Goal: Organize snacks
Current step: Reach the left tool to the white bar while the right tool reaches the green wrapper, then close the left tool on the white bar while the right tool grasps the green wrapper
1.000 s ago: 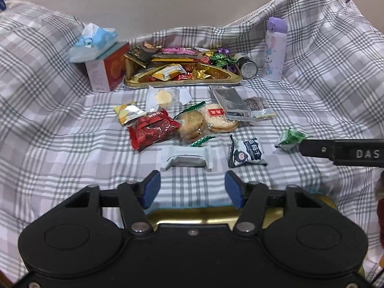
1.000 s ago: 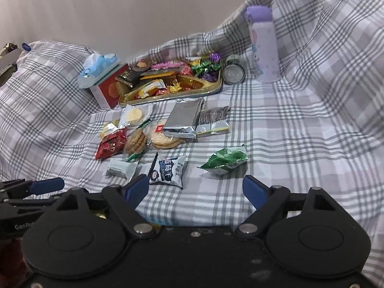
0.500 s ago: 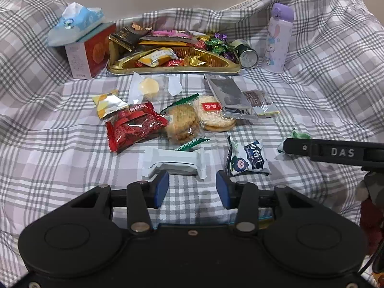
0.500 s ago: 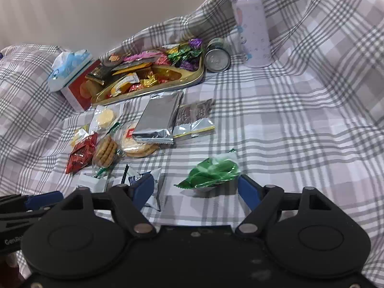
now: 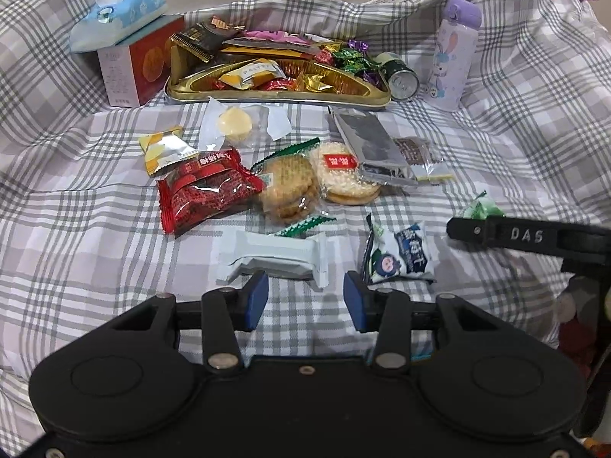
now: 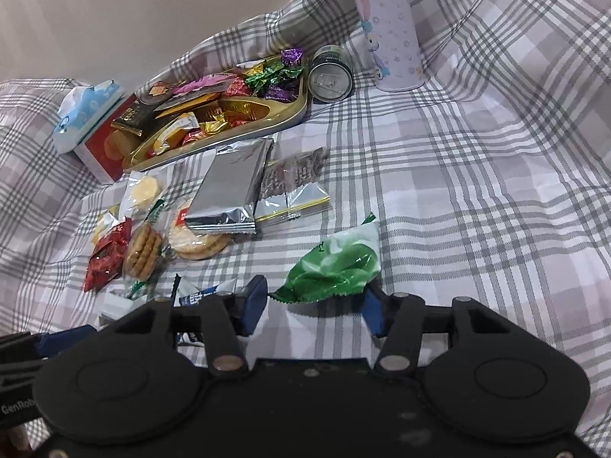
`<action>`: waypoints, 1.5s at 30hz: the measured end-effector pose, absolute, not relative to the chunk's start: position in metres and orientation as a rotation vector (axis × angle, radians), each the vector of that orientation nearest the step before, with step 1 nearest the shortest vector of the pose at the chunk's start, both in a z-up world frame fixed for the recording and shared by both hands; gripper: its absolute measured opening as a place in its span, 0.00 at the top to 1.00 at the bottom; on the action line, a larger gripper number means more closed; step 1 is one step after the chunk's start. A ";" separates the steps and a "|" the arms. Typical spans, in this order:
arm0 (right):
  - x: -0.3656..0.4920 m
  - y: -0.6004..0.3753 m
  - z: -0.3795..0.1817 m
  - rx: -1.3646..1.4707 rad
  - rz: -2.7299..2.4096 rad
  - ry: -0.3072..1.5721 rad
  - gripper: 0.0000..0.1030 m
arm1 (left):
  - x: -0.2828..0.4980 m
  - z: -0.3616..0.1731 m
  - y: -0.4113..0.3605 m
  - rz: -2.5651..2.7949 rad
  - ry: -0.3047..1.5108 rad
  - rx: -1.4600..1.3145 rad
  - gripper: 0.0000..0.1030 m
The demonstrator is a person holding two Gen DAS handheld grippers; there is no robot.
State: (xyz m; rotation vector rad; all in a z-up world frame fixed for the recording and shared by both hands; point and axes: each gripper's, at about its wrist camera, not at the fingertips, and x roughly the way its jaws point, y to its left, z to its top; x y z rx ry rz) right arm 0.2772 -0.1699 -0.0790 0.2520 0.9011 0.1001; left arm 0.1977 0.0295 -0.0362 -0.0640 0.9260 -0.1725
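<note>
The left gripper (image 5: 305, 297) hangs with its blue-padded fingers spread and nothing between them, just short of the pale mint wrapped bar (image 5: 275, 257) lying on the grey-and-lilac checked cloth (image 5: 76, 252). The right gripper (image 6: 313, 307) is likewise released, its fingers on either side of the near end of the crumpled green foil packet (image 6: 336, 267); whether they touch it I cannot tell. Further back, the gold oval tray (image 5: 267, 93) holds assorted wrapped sweets, with the purple-capped bottle (image 6: 389, 34) upright near its right end.
</note>
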 end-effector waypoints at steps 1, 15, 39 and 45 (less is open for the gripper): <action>0.278 -0.170 -0.080 0.254 0.101 0.904 0.46 | 0.199 -0.036 0.030 -0.172 0.924 -0.078 0.50; 0.280 -0.170 -0.082 0.254 0.115 0.888 0.46 | 0.219 -0.048 0.044 -0.009 1.000 -0.361 0.50; 0.278 -0.174 -0.082 0.257 0.119 0.878 0.48 | 0.258 -0.057 0.045 -0.012 1.071 -0.214 0.65; 0.281 -0.176 -0.081 0.274 0.090 0.874 0.44 | 0.256 -0.055 0.043 -0.107 1.079 -0.105 0.65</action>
